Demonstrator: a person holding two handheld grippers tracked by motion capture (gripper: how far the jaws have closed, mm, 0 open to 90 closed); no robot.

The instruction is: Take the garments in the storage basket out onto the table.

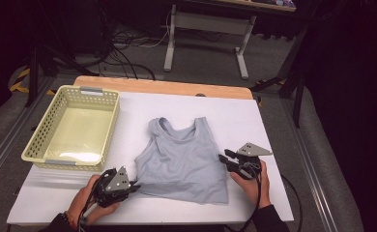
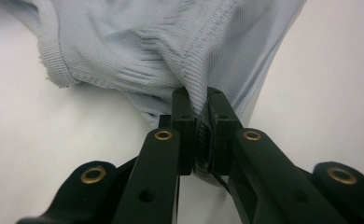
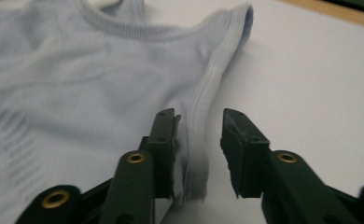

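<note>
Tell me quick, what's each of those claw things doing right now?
Left gripper: closed on the hem of the light blue tank top.
Right gripper: open, the top's side edge between its jaws, not pinched.

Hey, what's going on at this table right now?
A person is working on a light blue tank top lying flat on the white table with a gripper in each hand. The left gripper is clamped on the fabric at the top's lower left corner. The right gripper has the top's right side edge between its fingers, but they aren't pressing it yet. A yellow basket sits to the left.
</note>
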